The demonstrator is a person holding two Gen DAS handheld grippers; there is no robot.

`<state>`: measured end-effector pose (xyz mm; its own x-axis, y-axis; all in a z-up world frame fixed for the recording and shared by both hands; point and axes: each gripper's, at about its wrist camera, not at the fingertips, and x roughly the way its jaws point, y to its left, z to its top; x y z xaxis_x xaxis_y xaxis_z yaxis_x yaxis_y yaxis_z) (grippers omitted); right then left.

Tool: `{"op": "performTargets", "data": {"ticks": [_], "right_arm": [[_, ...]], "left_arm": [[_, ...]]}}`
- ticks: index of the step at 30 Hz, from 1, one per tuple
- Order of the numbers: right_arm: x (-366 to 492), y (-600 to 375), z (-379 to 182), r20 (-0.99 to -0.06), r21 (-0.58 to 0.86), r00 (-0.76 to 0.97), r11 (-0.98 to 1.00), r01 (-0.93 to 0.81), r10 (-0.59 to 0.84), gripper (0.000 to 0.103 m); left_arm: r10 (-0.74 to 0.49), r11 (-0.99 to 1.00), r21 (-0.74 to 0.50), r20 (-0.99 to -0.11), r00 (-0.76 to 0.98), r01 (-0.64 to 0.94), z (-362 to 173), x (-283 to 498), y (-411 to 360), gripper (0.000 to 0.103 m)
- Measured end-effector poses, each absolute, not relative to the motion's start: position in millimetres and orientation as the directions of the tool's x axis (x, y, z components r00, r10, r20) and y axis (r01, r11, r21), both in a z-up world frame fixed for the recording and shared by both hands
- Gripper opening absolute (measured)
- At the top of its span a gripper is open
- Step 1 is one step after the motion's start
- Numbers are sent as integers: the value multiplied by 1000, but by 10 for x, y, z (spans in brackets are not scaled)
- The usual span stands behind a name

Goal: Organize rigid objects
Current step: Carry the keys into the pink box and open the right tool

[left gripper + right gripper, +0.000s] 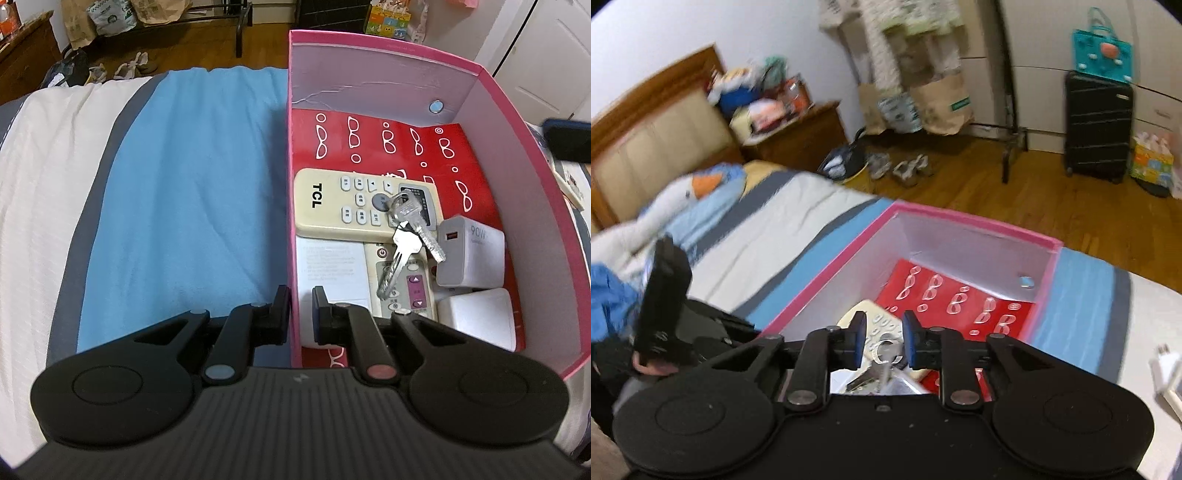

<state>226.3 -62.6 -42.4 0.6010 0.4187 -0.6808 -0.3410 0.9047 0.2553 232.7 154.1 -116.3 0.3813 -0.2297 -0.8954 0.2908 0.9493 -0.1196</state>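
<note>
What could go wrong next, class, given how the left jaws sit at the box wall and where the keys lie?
1. The left gripper straddles the pink box wall; lifting from one thin wall might tip the box.
2. The keys lie loose across the remote and could slide off.
3. The right gripper hovers over the keys and could snag the ring.

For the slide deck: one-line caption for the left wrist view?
Left gripper straddles the pink box wall; inside lie a TCL remote, keys and a 90W charger.
</note>
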Motion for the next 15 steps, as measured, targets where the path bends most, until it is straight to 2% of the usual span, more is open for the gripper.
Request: {"op": "performTargets", "data": {"ticks": [3, 5, 7, 11, 13, 15], "right_arm": [[2174, -860, -332, -667, 246, 632, 917, -313, 395, 31], [2106, -1012, -321, -660, 190, 663, 933, -306, 353, 39], [2050, -1150, -348, -664, 93, 693, 951, -294, 279, 50], [1993, -1420, -496, -687, -27, 700, 956, -293, 195, 52], [2016, -1578, -593, -716, -35, 676, 958, -284, 174, 59], [2079, -1731, -732, -777, -22, 607, 956, -294, 168, 62]], "left_arm": [[-231, 950, -123, -895, 382, 286, -1154, 2331, 1548, 10], [-233, 952, -127, -893, 385, 279, -1139, 2336, 1561, 10], [-234, 953, -131, -893, 385, 274, -1122, 2339, 1569, 10], [-234, 955, -136, -892, 387, 263, -1110, 2351, 1580, 10], [-228, 957, -134, -893, 387, 256, -1119, 2347, 1583, 8], [-227, 959, -137, -897, 380, 248, -1131, 2353, 1588, 8]]}}
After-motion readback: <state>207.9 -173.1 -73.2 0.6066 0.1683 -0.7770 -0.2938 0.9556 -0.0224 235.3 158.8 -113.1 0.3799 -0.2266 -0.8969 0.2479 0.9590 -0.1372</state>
